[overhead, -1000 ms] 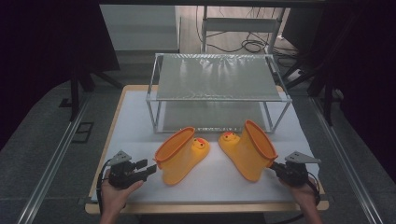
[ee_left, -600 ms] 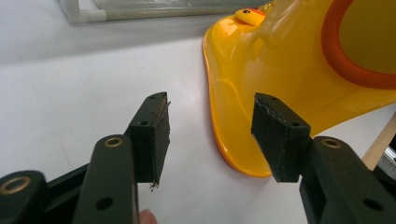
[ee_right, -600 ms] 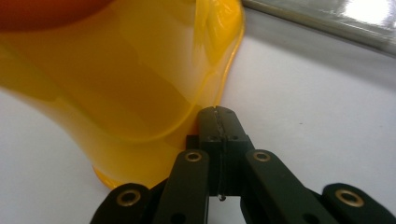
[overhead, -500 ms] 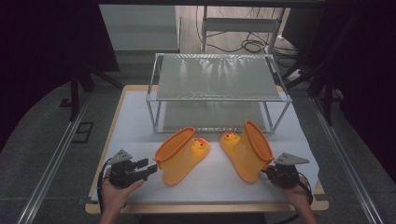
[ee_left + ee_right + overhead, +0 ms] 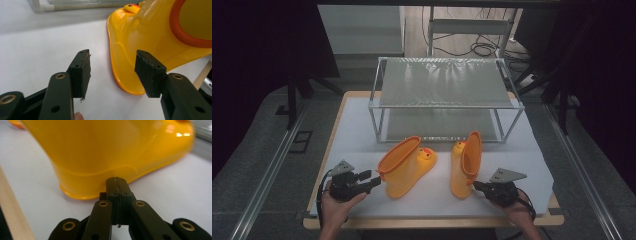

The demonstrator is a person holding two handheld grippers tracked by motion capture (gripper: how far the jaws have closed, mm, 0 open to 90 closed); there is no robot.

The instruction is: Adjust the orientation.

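Observation:
Two yellow rubber boots with orange rims lie on the white mat. The left boot (image 5: 406,169) has a duck face on its toe, and its sole (image 5: 122,72) faces my left gripper. The left gripper (image 5: 373,181) (image 5: 112,60) stands open just left of that boot's heel, with nothing between its pads. The right boot (image 5: 463,167) (image 5: 112,150) points its toe toward the rack. My right gripper (image 5: 477,186) (image 5: 117,180) is shut and empty, with its tips against the sole edge at that boot's heel.
A metal two-level rack (image 5: 447,82) stands at the back of the white mat (image 5: 532,165). The table's wooden edge (image 5: 12,215) runs close behind both hands. Open mat lies between the boots and along the left side.
My right gripper has slid left along the front of the table, staying shut. The right boot has shifted left and turned so its toe points more toward the rack. The left gripper has kept still.

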